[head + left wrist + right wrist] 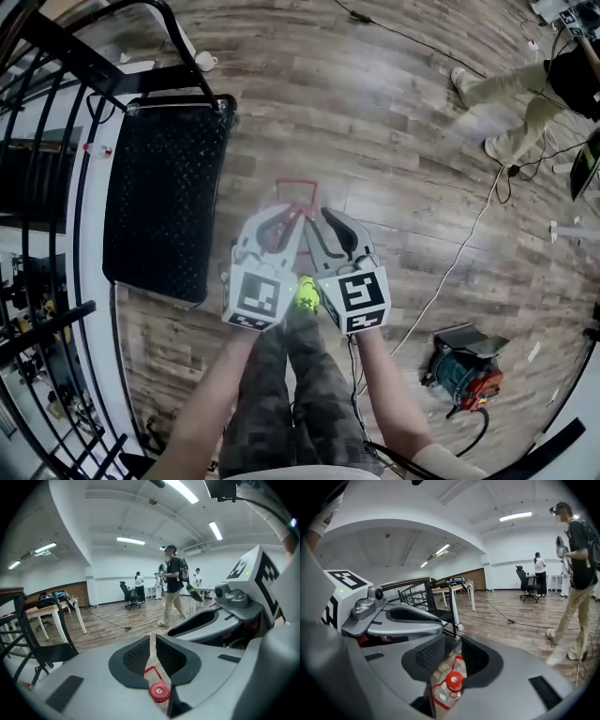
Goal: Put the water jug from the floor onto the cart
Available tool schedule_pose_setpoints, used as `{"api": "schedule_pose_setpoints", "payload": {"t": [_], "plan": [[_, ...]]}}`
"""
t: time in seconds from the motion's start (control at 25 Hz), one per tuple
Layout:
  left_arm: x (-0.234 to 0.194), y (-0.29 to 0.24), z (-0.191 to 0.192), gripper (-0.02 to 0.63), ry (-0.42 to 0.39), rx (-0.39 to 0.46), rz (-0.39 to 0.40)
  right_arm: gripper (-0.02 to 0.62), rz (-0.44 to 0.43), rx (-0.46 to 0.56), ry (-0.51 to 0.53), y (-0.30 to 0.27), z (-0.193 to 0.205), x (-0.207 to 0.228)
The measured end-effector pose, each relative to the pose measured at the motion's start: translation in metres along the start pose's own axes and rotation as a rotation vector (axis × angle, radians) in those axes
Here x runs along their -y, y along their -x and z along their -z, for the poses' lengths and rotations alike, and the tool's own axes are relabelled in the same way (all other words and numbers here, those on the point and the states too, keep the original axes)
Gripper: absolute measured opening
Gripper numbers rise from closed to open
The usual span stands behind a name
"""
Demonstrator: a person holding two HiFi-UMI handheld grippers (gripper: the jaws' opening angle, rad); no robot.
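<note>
L gripper (153, 641): jaws closed, empty. R gripper (453, 645): jaws apart; water jug (450, 688) below gap. Cart (164, 206) left of L gripper.

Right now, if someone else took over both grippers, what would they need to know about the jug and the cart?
Left gripper: jaws shut, nothing between them, poised over the jug.
Right gripper: jaws apart, gripping nothing; the jug's red cap shows below through the gap.
Clear plastic water jug with red cap and handle: on the wooden floor, under both grippers, to the right of the cart in the head view, not held.
Black flat platform cart: by the railing; the jug is not on it.
Done: nothing yet.
Left: probably grip the red handle, lift the jug, and set it on the cart.
</note>
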State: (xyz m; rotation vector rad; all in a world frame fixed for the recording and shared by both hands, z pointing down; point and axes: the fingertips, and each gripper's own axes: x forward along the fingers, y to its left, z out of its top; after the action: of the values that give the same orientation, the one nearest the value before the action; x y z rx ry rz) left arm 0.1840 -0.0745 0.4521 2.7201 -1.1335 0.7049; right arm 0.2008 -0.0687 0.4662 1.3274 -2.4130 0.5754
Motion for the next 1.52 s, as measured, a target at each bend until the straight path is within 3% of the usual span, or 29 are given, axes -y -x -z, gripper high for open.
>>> {"api": "schedule_pose_setpoints", "payload": {"t": [0.56, 0.8, 1.08, 1.52], "plan": [[-0.012, -0.063, 0.086, 0.020, 0.036, -0.067, -0.020, 0.096, 0.069, -0.026, -0.023, -0.061, 0.067, 0.037], [-0.022, -0.082, 0.116, 0.092, 0.070, -0.125, -0.024, 0.101, 0.063, -0.061, -0.033, -0.083, 0.091, 0.049], [-0.029, -0.102, 0.162, 0.120, 0.140, -0.201, -0.037, 0.118, 0.089, -0.122, -0.048, -0.112, 0.125, 0.057], [-0.051, -0.139, 0.204, 0.163, 0.182, -0.291, -0.047, 0.164, 0.161, -0.221, -0.061, -0.155, 0.160, 0.083]]}}
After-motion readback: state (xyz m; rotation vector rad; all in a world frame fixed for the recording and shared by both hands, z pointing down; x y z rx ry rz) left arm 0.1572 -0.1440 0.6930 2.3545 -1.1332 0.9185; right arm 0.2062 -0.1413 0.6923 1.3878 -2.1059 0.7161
